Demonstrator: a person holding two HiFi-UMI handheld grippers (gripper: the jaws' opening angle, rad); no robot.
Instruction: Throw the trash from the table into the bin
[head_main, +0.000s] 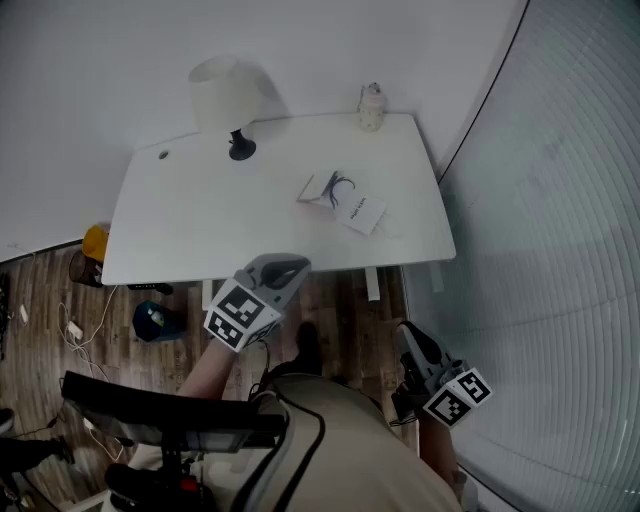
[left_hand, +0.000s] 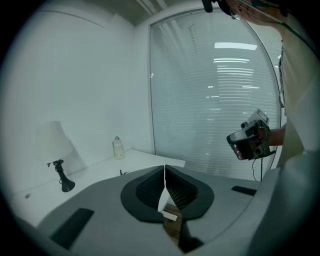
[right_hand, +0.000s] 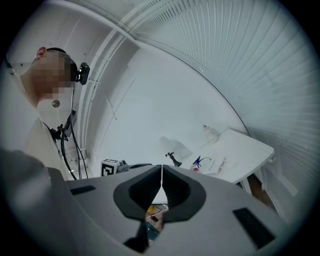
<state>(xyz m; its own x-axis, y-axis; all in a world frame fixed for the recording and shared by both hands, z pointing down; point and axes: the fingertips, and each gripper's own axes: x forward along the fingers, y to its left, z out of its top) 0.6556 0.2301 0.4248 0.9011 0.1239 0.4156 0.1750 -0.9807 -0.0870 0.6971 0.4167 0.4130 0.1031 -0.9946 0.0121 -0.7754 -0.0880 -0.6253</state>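
Fingers (left_hand: 150, 190) of the left gripper (left_hand: 164, 169) clenched, ribbed black pads meeting with nothing between them; right gripper (right_hand: 161, 169) likewise clenched and empty. We note the trash (head_main: 342, 201), flat white printed paper, on the right half of the smooth white table (head_main: 180, 235), well apart from both grippers. A small white bottle (head_main: 372, 106), contents unseen, and a white-shaded lamp (head_main: 228, 100) stand along the rear edge. Wood-plank floor (head_main: 345, 300); slatted blinds (head_main: 560, 250) at right.
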